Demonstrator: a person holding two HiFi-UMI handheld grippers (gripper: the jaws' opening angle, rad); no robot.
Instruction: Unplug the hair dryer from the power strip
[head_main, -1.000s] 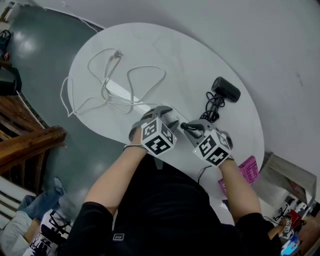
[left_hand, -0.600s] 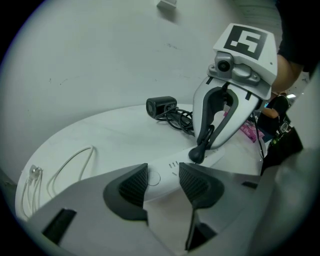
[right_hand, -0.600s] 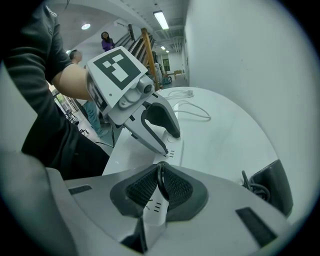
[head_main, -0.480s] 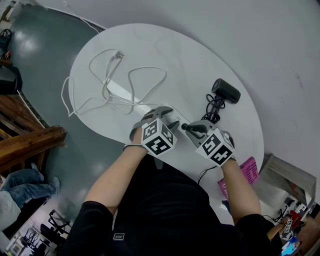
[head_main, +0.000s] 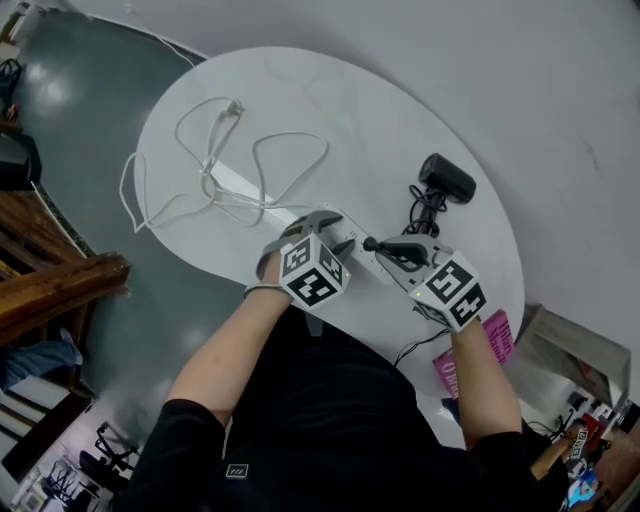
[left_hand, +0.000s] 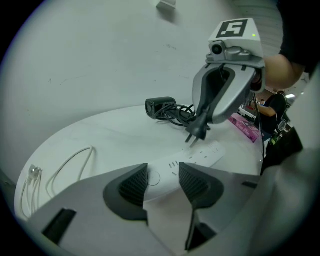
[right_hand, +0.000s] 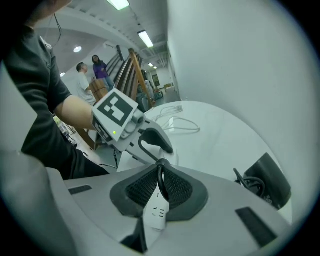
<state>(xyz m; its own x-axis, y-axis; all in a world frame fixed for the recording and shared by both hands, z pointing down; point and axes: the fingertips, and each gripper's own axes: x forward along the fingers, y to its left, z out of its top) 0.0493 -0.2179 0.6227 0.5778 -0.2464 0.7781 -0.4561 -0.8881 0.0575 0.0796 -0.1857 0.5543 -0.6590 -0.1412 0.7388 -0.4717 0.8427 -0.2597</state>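
**Hair dryer plug held clear above the power strip**

Hair dryer (head_main: 447, 177) lies on its side at the far edge of the round table (head_main: 300, 90). Its black cord (head_main: 425, 212) is bunched just beside it, so there is slack and nothing drags on the body while I work the plug.

My left gripper (left_hand: 162, 184) comes down at a slant onto the near end of the power strip (left_hand: 200, 156). Its jaws are closed on the white casing, one pad on each long side. I hold it that way as an anchor, so that a pull on the plug cannot lift or slide the strip.

My right gripper (right_hand: 160, 172) has just been closing its jaws, and the black plug (left_hand: 200, 131) is pinched between the ribbed pads. In the left gripper view the plug hangs below those jaws with its prongs bare and pointing down at the sockets. There is a visible gap between prongs and strip, so I judge the unplugging itself done.

The right gripper is tilted down toward the strip, roughly in line with the sockets. That suits a straight pull and avoids bending the prongs sideways.

A loose white cable (head_main: 260, 150) loops across the far left of the table, well apart from both grippers. It plays no part here.

What is left, as I see it, is to carry the plug away from the strip and set it down near the dryer.
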